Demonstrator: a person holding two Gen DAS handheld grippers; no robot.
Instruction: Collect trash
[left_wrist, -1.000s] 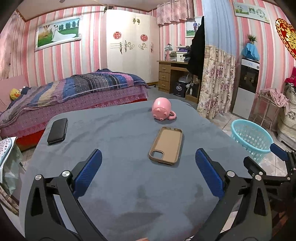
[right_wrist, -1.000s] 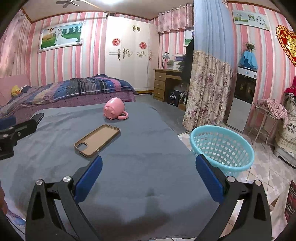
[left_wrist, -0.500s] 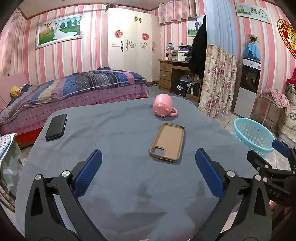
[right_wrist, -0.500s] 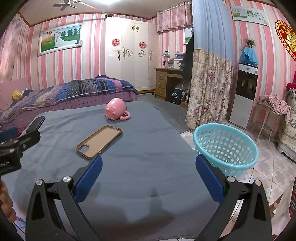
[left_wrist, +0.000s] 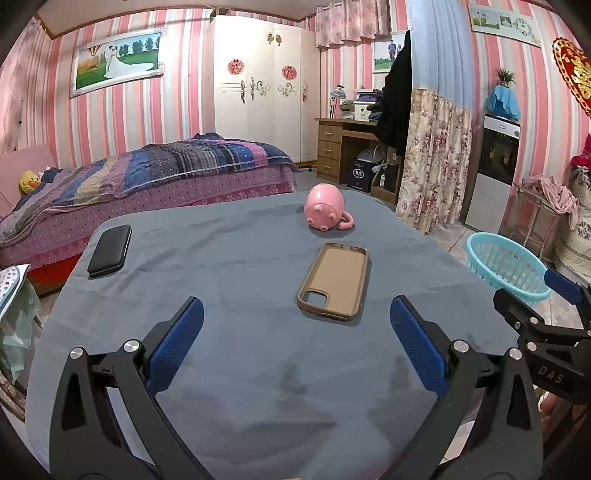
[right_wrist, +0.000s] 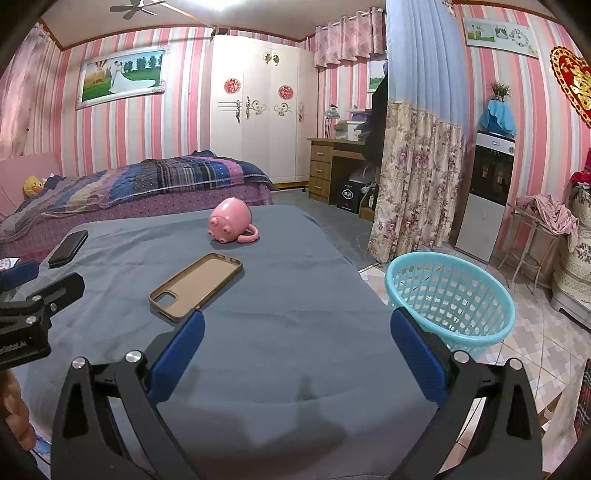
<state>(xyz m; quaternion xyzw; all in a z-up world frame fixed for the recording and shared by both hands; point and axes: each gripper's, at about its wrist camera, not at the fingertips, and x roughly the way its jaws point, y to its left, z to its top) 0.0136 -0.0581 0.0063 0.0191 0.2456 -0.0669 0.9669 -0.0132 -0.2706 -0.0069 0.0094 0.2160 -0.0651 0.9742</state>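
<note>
Basket (right_wrist: 452, 295), light blue, mesh-walled, stands on the tiled floor just off the table's right edge; its inside looks empty, though the bottom is hard to read through the mesh. In the left wrist view only part of its rim shows beyond the table corner. Table (left_wrist: 258, 369) covered in a grey-blue cloth. On it: a tan phone case (left_wrist: 334, 282) lying open side up near the middle, a pink pig mug (left_wrist: 327, 213) on its side beyond the case, and a black phone (left_wrist: 109, 251) flat near the far left edge. All three well apart from each other.

Left gripper (left_wrist: 295, 343) hovers over the near part of the table, blue pads spread wide, nothing between them; the case lies just ahead of it. Right gripper (right_wrist: 297, 350) also spread wide and empty, over the table's near right part, its right pad overlapping the basket rim in view. Each gripper shows at the edge of the other's camera. Bed (right_wrist: 147, 184) behind the table.
</note>
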